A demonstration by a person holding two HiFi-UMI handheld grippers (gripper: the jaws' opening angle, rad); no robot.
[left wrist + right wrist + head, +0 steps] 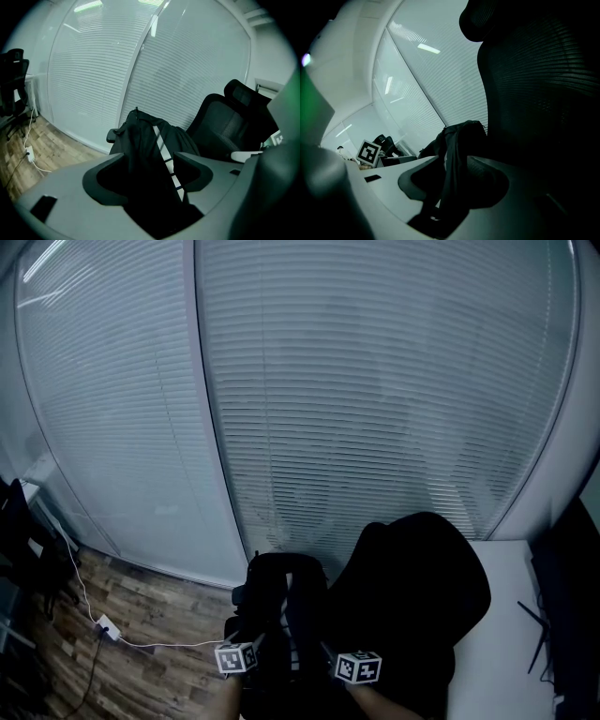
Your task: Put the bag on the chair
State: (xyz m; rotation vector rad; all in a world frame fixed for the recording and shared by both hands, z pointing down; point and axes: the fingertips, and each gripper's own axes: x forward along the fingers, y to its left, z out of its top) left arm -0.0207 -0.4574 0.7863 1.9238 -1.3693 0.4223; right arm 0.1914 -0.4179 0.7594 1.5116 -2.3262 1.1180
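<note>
We see the black backpack (pixel 279 601) standing upright at 6 o'clock in the head view, just beside the black office chair (pixel 422 587), on its 9 o'clock side. Whether it sits on the seat, we cannot tell. The left gripper (pixel 147 176) has its jaws spread, and the backpack's fabric with a white stripe (pixel 161 147) passes between them, not pinched. The right gripper (pixel 454 180) also has its jaws spread, around a hanging dark strap (pixel 452 159). Closed blinds (pixel 375 381) fill the 12 o'clock part.
</note>
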